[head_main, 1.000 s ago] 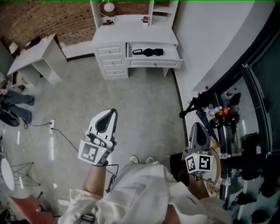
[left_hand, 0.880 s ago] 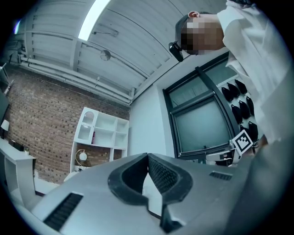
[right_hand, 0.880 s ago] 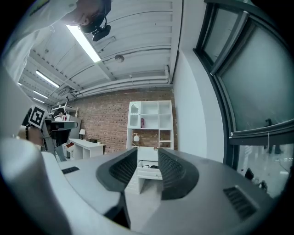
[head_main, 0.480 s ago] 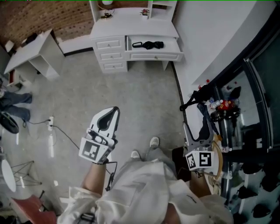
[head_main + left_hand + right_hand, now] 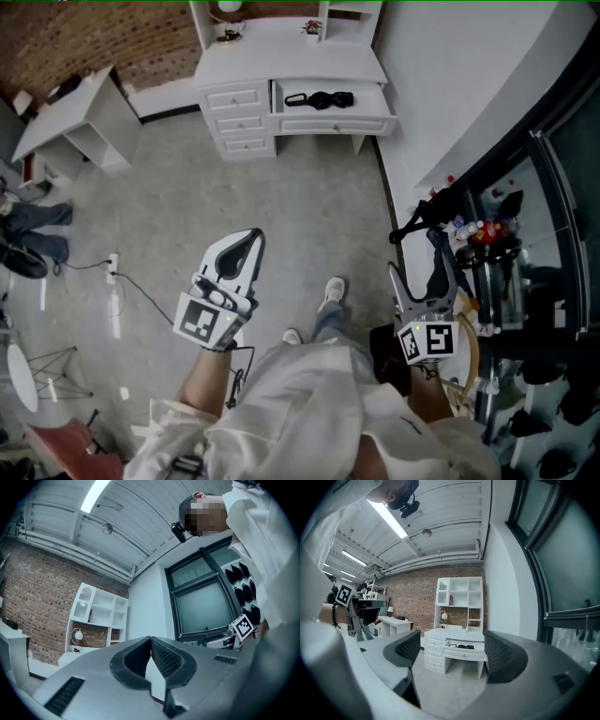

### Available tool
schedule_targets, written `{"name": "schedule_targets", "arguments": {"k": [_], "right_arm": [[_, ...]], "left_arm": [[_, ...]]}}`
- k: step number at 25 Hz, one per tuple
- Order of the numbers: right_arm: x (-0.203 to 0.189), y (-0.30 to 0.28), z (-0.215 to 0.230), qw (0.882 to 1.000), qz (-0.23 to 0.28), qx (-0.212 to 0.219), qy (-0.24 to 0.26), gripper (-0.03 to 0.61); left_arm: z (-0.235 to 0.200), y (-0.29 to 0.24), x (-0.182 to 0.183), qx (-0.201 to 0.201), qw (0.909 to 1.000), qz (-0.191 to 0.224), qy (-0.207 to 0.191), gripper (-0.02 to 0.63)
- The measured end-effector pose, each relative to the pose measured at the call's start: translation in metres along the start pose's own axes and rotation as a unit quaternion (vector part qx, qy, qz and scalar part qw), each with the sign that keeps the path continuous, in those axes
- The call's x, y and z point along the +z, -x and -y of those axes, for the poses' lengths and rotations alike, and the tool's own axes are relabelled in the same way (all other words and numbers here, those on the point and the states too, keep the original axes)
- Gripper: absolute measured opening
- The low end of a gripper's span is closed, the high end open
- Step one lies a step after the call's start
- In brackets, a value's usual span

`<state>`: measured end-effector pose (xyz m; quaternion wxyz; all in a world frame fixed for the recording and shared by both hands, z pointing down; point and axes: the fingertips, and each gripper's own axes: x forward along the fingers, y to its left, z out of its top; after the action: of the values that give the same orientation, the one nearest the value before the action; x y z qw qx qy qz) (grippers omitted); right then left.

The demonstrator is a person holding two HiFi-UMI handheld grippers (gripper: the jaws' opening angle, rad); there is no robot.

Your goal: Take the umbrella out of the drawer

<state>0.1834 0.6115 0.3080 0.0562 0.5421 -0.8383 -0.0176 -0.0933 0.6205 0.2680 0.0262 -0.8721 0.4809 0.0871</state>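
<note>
- The right gripper [image 5: 419, 286] has just been opening; its jaws now stand wide apart, with nothing between them.
- The left gripper [image 5: 249, 239] is closed and empty.
- The black umbrella [image 5: 330, 98] lies in the open drawer [image 5: 333, 123], well apart across the floor, so the approach likely comes next.

1. The left claw [image 5: 251, 236] is held out ahead of the body on the bare left forearm [image 5: 202, 386], jaws pressed together at the tips.
2. The right claw [image 5: 424, 279] sits close by the right side, pointing level. Its jaws have just been opening and stand wide apart with nothing between them.
</note>
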Motion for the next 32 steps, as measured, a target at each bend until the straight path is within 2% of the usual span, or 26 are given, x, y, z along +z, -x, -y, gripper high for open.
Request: {"name": "schedule_targets", "arguments": {"k": [5, 8, 19, 27, 32], "right_arm": [[-0.002, -0.042, 0.028, 1.0, 0.003, 0.009, -0.001, 0.427], [-0.007, -0.074, 0.052, 1.0, -0.002, 0.013, -0.017, 0.43], [0.003, -0.182, 0.148, 0.999, 0.01, 0.047, -0.018, 0.431], [-0.006, -0.228, 0.197, 0.997, 0.008, 0.069, -0.021, 0.431], [-0.015, -0.245, 0.207, 0.996, 0.003, 0.079, -0.028, 0.431]], "left_arm": [[-0.012, -0.054, -0.009, -0.003, 1.0, -0.003, -0.003, 0.026], [-0.023, -0.092, -0.017, -0.003, 0.9999, -0.011, -0.002, 0.026], [-0.047, -0.23, -0.029, 0.012, 0.9997, -0.016, -0.013, 0.026], [-0.049, -0.288, -0.036, 0.028, 0.9991, -0.018, -0.025, 0.026], [-0.055, -0.306, -0.045, 0.032, 0.9988, -0.028, -0.025, 0.026]]}}
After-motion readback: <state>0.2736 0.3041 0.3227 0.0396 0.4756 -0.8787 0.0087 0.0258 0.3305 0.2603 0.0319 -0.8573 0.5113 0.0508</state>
